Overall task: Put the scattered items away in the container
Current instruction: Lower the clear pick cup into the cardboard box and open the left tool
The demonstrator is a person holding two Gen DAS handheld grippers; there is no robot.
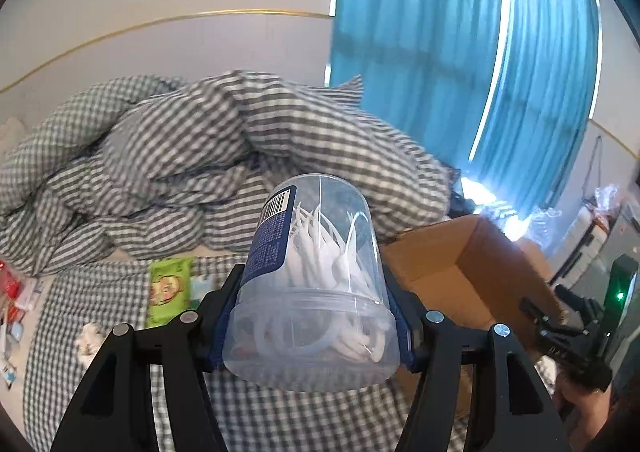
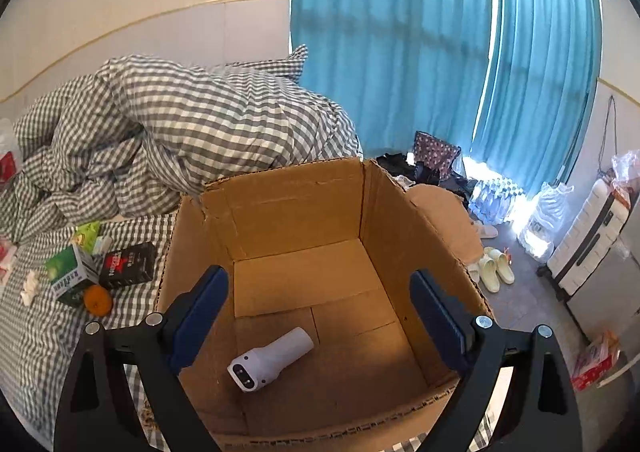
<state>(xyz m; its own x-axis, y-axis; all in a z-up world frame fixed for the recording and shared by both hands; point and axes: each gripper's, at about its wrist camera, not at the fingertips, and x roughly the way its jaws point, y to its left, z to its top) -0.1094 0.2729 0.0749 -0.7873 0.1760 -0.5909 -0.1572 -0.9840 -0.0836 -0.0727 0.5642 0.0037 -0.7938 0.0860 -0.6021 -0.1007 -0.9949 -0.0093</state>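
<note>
My left gripper is shut on a clear plastic tub of white floss picks with a blue label, held tilted above the checked bed, just left of the open cardboard box. My right gripper is open and empty, held over the cardboard box. A white handheld device lies on the box floor. On the bed left of the box lie a green carton, a black packet, an orange and a green snack packet.
A bunched checked duvet fills the back of the bed. Blue curtains hang behind. On the floor to the right are slippers, a white suitcase, bags and bottles. Small packets lie at the bed's left edge.
</note>
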